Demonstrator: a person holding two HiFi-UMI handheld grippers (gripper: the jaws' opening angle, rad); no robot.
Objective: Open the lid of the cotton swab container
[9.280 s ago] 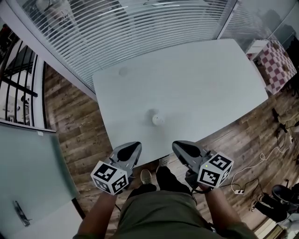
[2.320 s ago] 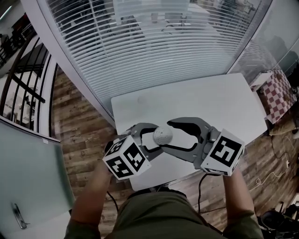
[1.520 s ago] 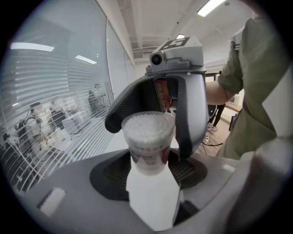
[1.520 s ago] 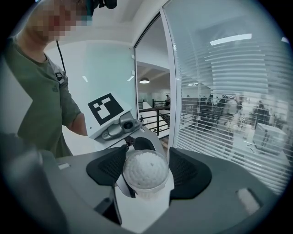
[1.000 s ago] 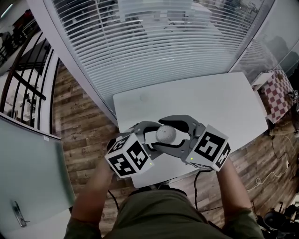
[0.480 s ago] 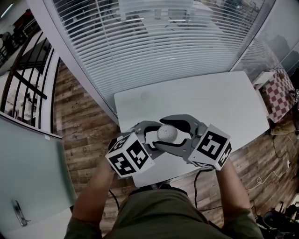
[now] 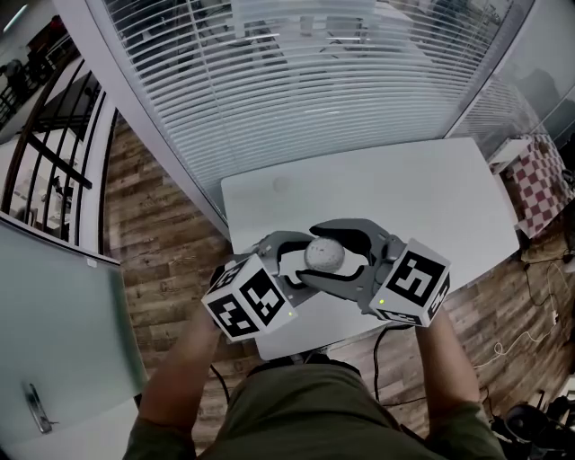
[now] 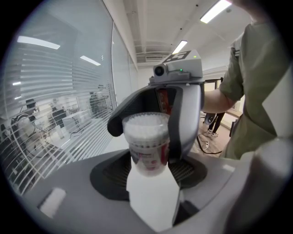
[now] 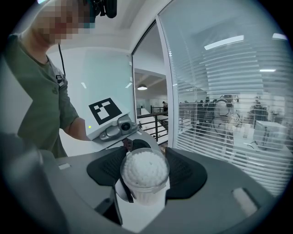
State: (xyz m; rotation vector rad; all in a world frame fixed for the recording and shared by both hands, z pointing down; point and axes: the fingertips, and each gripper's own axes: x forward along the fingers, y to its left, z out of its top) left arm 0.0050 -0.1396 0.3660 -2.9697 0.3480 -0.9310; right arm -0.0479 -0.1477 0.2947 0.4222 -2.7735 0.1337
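The single cotton swab container (image 7: pixel 324 254), a round clear plastic tub packed with white swab tips, is pinched by both tongs at once. The left tongs (image 8: pixel 149 176) clamp its lower body, and the right tongs (image 9: pixel 145 176) are pressed onto its lidded top end. The two smooth grey tongs each carry one black-and-white marker cube (image 7: pixel 247 310), and the flat white counter (image 7: pixel 422 193) lies below and beyond them.

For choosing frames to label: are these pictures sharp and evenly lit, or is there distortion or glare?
Head view: wide-angle bend in the table edges and blinds; cotton swab container small but clear. Left gripper view: fisheye, black corners, bright ceiling lamps. Right gripper view: fisheye, dark rim, lamp reflections on the glass wall.
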